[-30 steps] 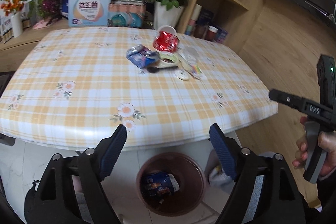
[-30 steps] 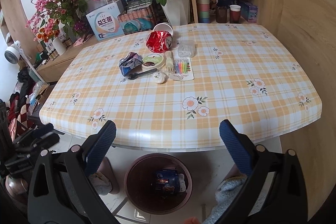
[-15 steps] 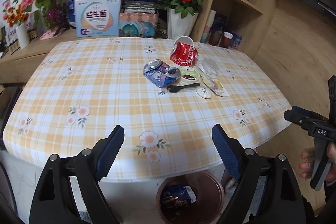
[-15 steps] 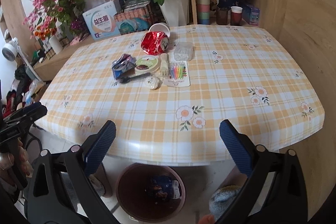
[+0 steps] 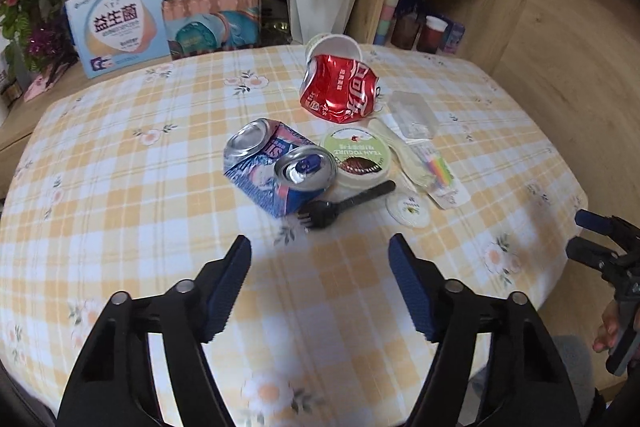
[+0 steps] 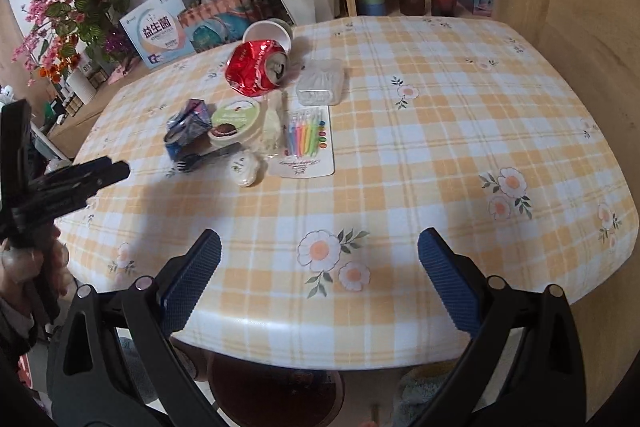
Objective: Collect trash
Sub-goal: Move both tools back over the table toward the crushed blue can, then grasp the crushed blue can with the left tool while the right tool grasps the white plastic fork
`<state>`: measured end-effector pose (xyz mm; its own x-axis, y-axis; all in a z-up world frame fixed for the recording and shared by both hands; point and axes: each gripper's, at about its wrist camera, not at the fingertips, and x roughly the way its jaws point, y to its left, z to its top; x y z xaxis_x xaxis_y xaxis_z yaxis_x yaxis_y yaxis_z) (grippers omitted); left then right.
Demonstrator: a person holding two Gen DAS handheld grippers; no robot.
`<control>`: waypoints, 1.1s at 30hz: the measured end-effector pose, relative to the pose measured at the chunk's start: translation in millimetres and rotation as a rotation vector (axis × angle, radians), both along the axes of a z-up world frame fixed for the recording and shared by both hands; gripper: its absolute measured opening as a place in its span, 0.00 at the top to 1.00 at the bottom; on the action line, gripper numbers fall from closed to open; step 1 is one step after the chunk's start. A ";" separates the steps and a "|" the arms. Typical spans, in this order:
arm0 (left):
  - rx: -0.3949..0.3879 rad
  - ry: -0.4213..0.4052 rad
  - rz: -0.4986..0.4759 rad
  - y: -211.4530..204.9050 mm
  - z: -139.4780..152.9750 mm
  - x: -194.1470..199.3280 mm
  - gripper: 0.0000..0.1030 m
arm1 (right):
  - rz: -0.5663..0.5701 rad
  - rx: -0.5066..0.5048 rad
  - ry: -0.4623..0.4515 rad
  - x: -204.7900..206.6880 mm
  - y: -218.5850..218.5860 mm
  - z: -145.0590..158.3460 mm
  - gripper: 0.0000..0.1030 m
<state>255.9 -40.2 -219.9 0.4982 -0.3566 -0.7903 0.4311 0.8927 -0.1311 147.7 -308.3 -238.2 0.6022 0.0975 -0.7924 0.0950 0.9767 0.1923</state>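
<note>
Both tongs have swung up from the brown plastic bin under the worktop's near edge to the litter on the yellow-checked floral worktop. The left tongs hang released and empty, their jaws having just narrowed with nothing between them, lined up just short of the black plastic fork and the crushed blue-and-silver drink can. That suggests the next pick is one of these two, with the drop into the bin still to come.

The right tongs are spread wide and empty over bare cloth near the front edge, well apart from the pile. Further back lie the crushed red drink can, the round green-lidded yogurt tub, a clear plastic box and a packet of coloured candles. The litter is bunched mid-worktop, touching in places; open cloth surrounds it, widest on the right, while boxes, flower vases and a wooden shelf crowd the far edge.
</note>
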 end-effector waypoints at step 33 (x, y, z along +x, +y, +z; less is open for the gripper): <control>-0.001 -0.097 0.063 39.4 -13.6 54.3 0.48 | 0.199 0.028 0.065 185.3 36.2 -62.7 0.62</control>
<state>310.2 -0.7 -233.6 0.5936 -0.3230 -0.7371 0.3845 0.9184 -0.0928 333.0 -272.1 -300.9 0.5162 0.2323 -0.8243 -0.0865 0.9717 0.2197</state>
